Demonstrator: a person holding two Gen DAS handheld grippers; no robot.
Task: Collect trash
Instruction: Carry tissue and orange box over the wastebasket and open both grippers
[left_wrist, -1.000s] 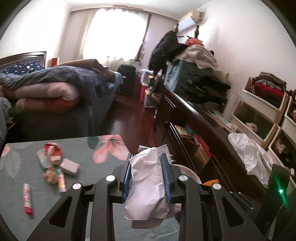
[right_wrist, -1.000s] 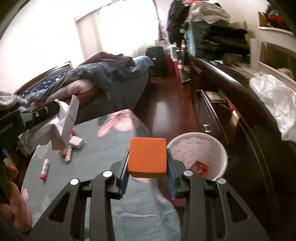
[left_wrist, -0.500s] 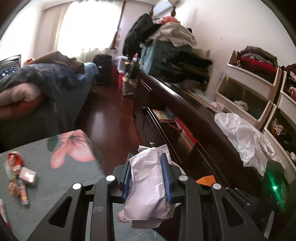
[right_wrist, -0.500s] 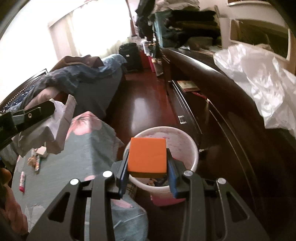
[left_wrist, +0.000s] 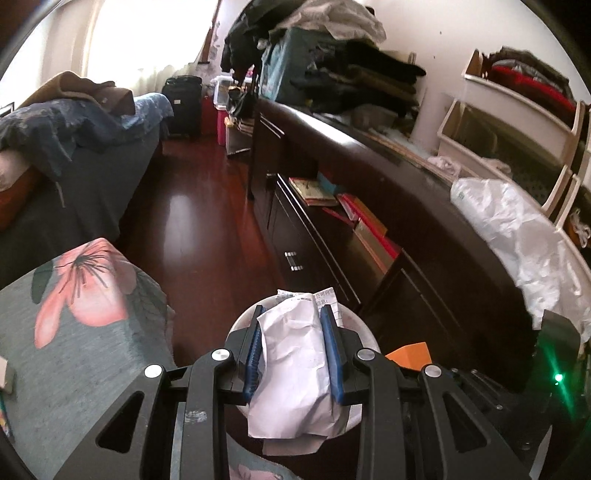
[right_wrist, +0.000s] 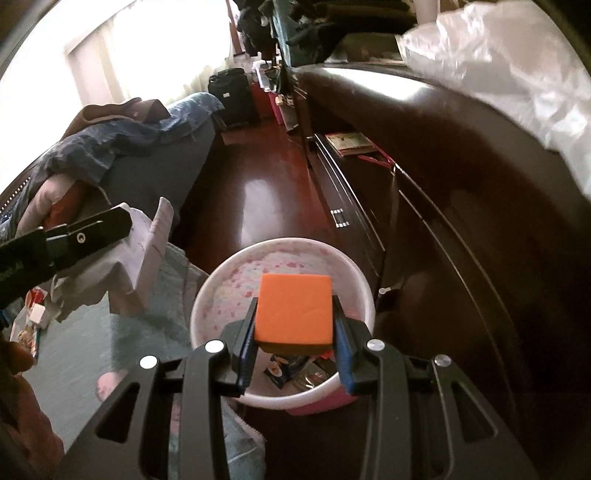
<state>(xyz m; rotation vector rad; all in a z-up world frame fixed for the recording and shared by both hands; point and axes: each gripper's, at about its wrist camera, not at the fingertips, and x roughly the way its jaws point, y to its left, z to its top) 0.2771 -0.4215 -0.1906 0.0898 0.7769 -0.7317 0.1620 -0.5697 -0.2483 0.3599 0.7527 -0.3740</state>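
My left gripper (left_wrist: 291, 350) is shut on a crumpled white paper (left_wrist: 291, 369) and holds it above the near rim of a white trash bin (left_wrist: 243, 321). My right gripper (right_wrist: 293, 339) is shut on an orange block (right_wrist: 293, 310) directly over the same bin (right_wrist: 280, 254), which has pink flower print inside and several wrappers (right_wrist: 291, 371) at its bottom. The left gripper with its paper (right_wrist: 144, 266) shows at the left of the right wrist view. The orange block's corner (left_wrist: 410, 354) shows in the left wrist view.
A table with a grey floral cloth (left_wrist: 74, 325) stands left of the bin, with small trash items (right_wrist: 31, 321) on it. A long dark cabinet (left_wrist: 369, 206) runs along the right, with a white plastic bag (left_wrist: 517, 236) on top. A bed (left_wrist: 66, 147) is at the left.
Both grippers have swung right, off the table and over the bin, still holding the paper and the orange block. The bin is now closer and beneath them.
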